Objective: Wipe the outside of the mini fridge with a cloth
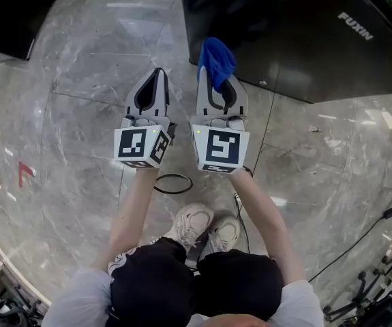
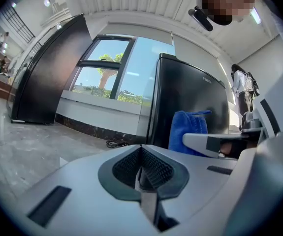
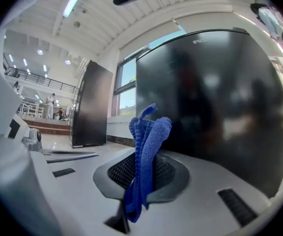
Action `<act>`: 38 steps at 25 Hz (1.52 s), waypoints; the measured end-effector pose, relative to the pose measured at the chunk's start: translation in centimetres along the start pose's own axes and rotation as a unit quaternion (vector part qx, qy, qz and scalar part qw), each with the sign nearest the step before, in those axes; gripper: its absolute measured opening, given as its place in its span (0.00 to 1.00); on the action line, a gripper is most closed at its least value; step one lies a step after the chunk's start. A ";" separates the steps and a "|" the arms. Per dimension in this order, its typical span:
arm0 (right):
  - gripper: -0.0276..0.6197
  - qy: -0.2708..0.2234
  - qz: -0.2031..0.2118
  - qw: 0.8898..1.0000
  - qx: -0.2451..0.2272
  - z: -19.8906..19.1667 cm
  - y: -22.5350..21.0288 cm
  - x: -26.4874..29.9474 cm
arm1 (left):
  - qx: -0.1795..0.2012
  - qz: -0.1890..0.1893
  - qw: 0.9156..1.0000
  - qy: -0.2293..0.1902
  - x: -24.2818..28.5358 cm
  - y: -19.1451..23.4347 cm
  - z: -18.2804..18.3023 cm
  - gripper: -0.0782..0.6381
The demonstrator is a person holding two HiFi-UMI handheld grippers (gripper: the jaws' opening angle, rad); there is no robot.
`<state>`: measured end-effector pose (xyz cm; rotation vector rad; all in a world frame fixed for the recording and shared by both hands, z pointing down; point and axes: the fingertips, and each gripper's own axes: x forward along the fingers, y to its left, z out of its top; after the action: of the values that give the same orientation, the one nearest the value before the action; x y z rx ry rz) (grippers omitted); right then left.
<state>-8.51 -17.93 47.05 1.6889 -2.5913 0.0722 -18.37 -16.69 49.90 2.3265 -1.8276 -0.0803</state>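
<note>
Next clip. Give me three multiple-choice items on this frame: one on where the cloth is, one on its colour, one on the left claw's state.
1. Where is the cloth?
A. in the right claw
B. in the left claw
C. in neither, lying loose

2. What colour is the cloth?
A. white
B. yellow
C. blue

3. How is the left claw?
A. wide open
B. shut, nothing in it
C. shut on the cloth

Answers:
1 A: the right gripper view shows the cloth pinched between that claw's jaws.
2 C: it is blue in every view.
3 B: the left gripper view shows its jaws meeting with nothing between them.
</note>
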 end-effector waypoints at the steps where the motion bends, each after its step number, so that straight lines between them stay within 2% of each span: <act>1: 0.14 0.000 0.009 1.000 -0.008 -0.3 1.0 0.8 | -0.001 0.005 1.000 0.001 -0.1 0.7 -0.1 0.12; 6: 0.14 0.021 0.038 0.998 -0.052 -3.1 4.2 5.1 | -0.002 0.022 1.000 0.005 -0.7 3.0 -0.7 0.11; 9: 0.14 0.029 0.028 0.996 -0.081 -4.0 4.3 6.8 | -0.004 0.027 1.000 0.003 -0.9 3.8 -0.6 0.12; 14: 0.14 0.033 0.006 0.995 -0.090 -3.9 2.5 6.6 | -0.001 0.022 1.000 0.003 -0.9 3.3 -0.5 0.12; 27: 0.14 0.033 -0.051 0.996 -0.069 -3.0 -3.5 1.8 | 0.014 -0.018 1.000 0.003 -0.2 -1.1 -0.2 0.11; 38: 0.15 0.044 -0.143 0.988 -0.040 -3.0 -12.0 -3.9 | 0.016 -0.053 0.998 0.006 0.6 -5.2 -0.9 0.12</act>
<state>4.08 -19.05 49.97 1.9593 -2.2321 0.0318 -13.13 -15.98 49.90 2.4385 -1.7115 -0.0514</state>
